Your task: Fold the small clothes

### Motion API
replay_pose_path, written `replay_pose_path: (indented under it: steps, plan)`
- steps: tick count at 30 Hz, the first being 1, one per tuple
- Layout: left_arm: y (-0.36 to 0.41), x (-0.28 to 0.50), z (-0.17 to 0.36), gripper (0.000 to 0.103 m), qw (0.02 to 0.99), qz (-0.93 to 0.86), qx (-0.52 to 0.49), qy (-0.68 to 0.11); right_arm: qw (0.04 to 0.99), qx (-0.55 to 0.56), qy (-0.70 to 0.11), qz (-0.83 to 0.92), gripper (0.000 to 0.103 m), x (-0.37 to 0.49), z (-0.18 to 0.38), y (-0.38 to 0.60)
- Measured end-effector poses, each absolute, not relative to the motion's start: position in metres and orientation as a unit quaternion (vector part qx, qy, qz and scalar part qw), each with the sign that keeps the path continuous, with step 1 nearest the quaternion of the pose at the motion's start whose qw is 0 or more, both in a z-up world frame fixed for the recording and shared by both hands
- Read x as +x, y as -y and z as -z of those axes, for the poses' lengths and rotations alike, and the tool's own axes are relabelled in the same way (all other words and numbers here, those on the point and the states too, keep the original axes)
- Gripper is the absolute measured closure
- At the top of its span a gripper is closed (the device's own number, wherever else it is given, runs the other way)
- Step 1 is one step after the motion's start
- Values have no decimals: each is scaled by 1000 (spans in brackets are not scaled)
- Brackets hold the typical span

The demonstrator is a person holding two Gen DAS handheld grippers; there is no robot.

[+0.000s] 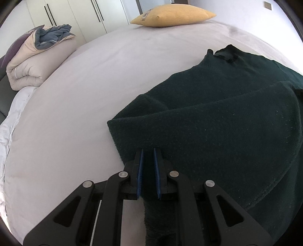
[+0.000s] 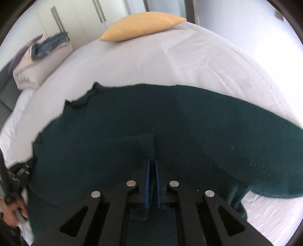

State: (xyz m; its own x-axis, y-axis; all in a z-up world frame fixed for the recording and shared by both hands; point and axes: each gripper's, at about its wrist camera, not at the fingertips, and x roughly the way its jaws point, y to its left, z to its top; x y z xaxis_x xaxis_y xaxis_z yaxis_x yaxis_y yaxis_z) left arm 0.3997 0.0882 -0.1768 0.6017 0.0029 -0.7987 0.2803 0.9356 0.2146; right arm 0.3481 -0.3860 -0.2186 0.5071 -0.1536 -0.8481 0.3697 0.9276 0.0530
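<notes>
1. Broadly, a wide bed [image 1: 79, 106] with a pale sheet fills both views; its surface is smooth in the middle and rumpled white along the left edge.
2. Next in size, a dark green knitted sweater [image 1: 217, 117] lies spread flat on the bed, its collar towards the far side. One sleeve is folded across the body, with the cuff end near the middle of the garment in the right wrist view.
3. White wardrobe doors [image 1: 79, 17] with long dark handles stand beyond the bed's far left side.
4. A folded beige duvet [image 1: 32, 66] sits at the bed's left edge, with a crumpled blue-grey garment [image 1: 53, 36] lying on top of it.
5. A yellow pillow [image 1: 172, 16] rests at the far end of the bed, well apart from the sweater.
6. The left gripper [image 1: 148, 151] points down at the sweater's near left corner. Its blue pads stand close together with a fold of green knit pinched between them, so it is clamped on the sweater's edge.
7. The right gripper [image 2: 152, 162] points down over the middle of the sweater, just beside the folded sleeve's cuff. Its jaws are drawn almost together; dark knit shows in the narrow gap, but the blurred view does not settle whether any cloth is pinched.
8. A person's hand [image 2: 13, 210] shows at the lower left edge of the right wrist view, beside the sweater's left edge.
</notes>
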Motion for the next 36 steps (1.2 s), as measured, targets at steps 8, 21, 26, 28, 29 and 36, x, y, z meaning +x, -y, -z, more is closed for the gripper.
replay_pose_path:
  steps: [8,21,26,28,29,36]
  plan:
    - [-78,383,161,92,877,53,170,-447,878,280,-350,166,55,251,182,444]
    - [-16,311,133,92,877,188,32,-441,738,589,-158,290,48,21,203,625]
    - [4,306,138,92,866,209,0,-454,725,622,-124,269,48,41,209,644]
    - [8,304,139,92,863,218,-16,-456,718,639,-100,259,49,45,215,650]
    - [6,306,138,92,861,220,-21,-457,712,646,-89,261,55,46,219,654]
    - [-19,318,143,92,850,215,-71,-475,758,565,-132,299,84,67,195,644]
